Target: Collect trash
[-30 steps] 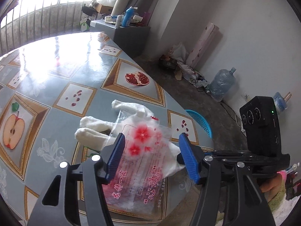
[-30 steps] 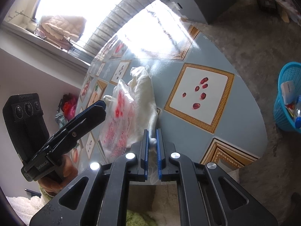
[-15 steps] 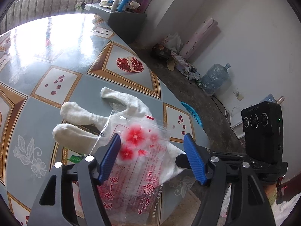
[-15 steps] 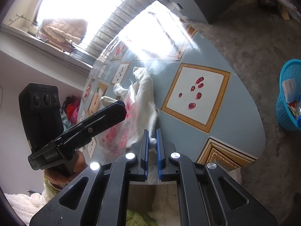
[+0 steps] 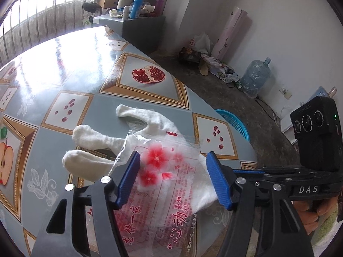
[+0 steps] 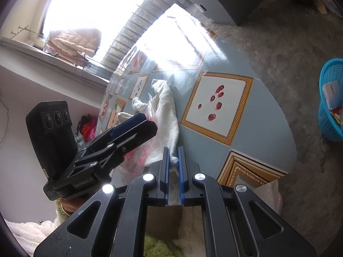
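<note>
We're at the pick-up step: the right gripper [image 6: 173,160] has its jaws pinched almost together on the near corner of the white cloth [image 5: 137,128], which lies on the fruit-print table [image 5: 64,81] close to its near edge. The left gripper [image 5: 173,177] stands wide, its blue fingers [image 5: 130,180] straddling the clear plastic wrapper [image 5: 158,184] (red flowers, red lettering) that lies on top of the cloth; neither pad looks to be touching it, though the fisheye makes height above the film hard to judge. In the right wrist view the left gripper [image 6: 120,137] sits just left of the cloth [image 6: 167,111], over the pinkish wrapper [image 6: 137,158] edge. Nothing is off the table yet as far as we can tell. Next move, in our judgement: lower the left tool until the pads bracket a fold of the wrapper, then close; thin film will slip or crumple, so we want to bite a bunched part, not a flat sheet. Then lift both together, since wrapper and cloth overlap and one will drag the other. The drop target is likely the blue basket [image 6: 331,98] on the floor, off the table's right side and already holding some scraps; it's well apart from the table, so we'll need a carry, not a toss.
</note>
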`<state>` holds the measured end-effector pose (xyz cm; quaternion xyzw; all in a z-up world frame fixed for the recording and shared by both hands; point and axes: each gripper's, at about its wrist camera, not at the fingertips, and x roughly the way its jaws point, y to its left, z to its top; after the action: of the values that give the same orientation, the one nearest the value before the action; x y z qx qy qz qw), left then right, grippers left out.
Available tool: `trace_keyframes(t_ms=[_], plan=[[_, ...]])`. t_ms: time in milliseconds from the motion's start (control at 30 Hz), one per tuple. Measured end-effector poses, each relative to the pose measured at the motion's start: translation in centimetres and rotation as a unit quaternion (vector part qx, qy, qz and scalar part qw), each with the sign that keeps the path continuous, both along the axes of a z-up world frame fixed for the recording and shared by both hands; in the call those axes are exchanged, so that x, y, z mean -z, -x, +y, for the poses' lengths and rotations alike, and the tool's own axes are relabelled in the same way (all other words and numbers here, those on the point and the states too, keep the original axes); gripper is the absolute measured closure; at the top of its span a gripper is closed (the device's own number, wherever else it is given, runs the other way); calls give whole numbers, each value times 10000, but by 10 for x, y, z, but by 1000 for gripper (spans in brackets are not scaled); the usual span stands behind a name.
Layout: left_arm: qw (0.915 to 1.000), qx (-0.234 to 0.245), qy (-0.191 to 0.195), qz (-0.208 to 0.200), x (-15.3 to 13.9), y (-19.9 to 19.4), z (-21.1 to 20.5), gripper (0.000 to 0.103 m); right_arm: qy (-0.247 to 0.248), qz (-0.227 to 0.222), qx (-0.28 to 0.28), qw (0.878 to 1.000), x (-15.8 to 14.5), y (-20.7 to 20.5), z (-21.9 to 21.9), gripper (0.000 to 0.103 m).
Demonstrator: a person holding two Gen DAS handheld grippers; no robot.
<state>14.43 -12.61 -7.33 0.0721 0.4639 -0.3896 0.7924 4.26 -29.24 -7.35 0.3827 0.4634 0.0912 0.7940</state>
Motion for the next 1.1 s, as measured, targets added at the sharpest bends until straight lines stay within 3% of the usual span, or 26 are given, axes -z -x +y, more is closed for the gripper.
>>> trace_keyframes(t_ms=[100, 200, 300, 567, 633, 867, 1000, 1067, 1100], plan=[[9998, -50, -126, -122, 1, 1, 1, 49, -1, -10, 11, 10000, 0, 1, -1, 96], [9999, -82, -63, -69, 2, -1, 3, 53, 18, -18, 18, 10000, -3, 0, -1, 96], [9999, -83, 58, 68, 2, -4, 8, 62, 35, -16, 30, 10000, -3, 0, -1, 96], [9988, -164, 337, 320, 3, -8, 19, 101, 89, 17, 69, 9999, -3, 0, 0, 96], [9983, -224, 408, 342, 3, -10, 24, 103, 114, 20, 78, 9999, -3, 0, 1, 96], [9971, -429, 613, 132, -12, -8, 46, 103, 181, 34, 109, 9998, -5, -1, 4, 96], [9976, -288, 615, -158, -24, 7, 58, 102, 210, 46, 108, 9997, -5, -1, 6, 96], [9984, -153, 497, -227, -24, 16, 64, 89, 220, 31, 104, 9997, -6, -1, 6, 96], [9986, -119, 439, -266, -23, 20, 66, 71, 224, 24, 104, 9997, -7, 0, 6, 96]])
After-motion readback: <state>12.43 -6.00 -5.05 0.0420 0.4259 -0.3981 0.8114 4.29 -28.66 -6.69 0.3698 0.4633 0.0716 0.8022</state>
